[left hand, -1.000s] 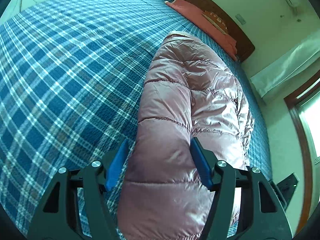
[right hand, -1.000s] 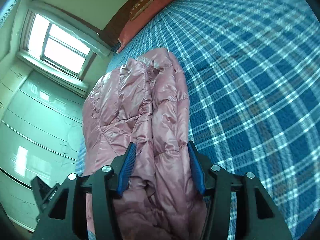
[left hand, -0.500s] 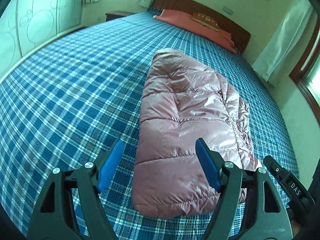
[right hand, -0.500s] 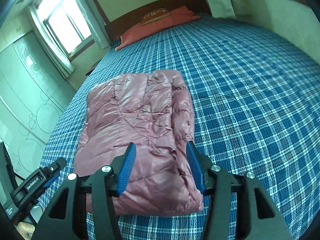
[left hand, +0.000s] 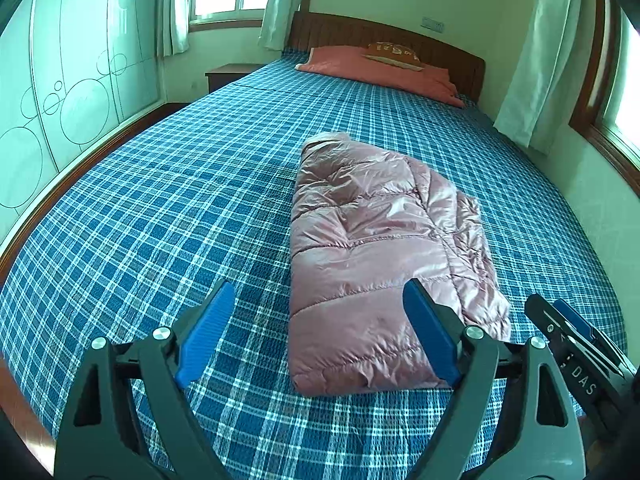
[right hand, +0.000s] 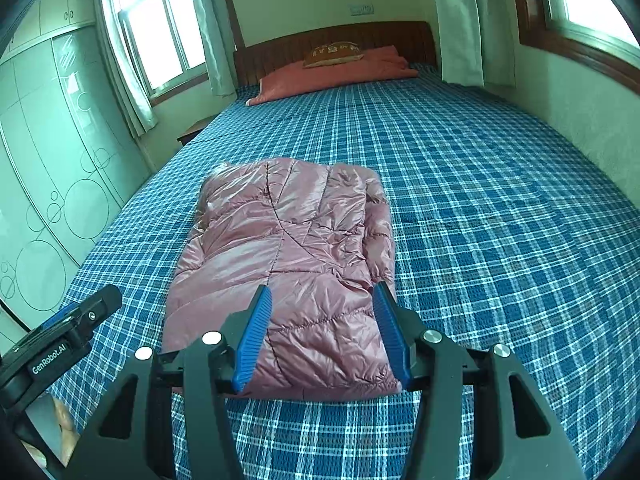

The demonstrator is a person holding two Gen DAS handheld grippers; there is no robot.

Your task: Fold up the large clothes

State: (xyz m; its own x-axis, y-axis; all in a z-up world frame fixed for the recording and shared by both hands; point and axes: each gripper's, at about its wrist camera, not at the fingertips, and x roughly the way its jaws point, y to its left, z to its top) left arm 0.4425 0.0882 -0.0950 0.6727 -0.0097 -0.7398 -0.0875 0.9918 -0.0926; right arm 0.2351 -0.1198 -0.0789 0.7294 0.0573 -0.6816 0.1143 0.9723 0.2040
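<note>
A shiny pink puffer jacket (left hand: 380,248) lies folded into a long rectangle on the blue plaid bed (left hand: 160,220). My left gripper (left hand: 318,286) hovers above and short of the jacket's near end. Its jaws are opening wide, and its blue pads do not touch the fabric. In the right wrist view the same jacket (right hand: 288,248) lies flat past my right gripper (right hand: 322,288). That gripper stands half open above the near edge with nothing pinched. Each gripper shows at the edge of the other's view: the right gripper (left hand: 568,332), the left gripper (right hand: 80,320).
An orange-red pillow (left hand: 380,70) with a small brown cushion (right hand: 332,54) lies against the wooden headboard (right hand: 332,40). A glass-front wardrobe (left hand: 60,100) runs along the left. A nightstand (left hand: 228,74) stands in the far corner. Curtained windows line the far and right walls.
Both grippers have lifted and drawn back from the jacket, which was between their jaws and now lies flat on the bed. The left jaws have spread wider. Both views have rolled level.
</note>
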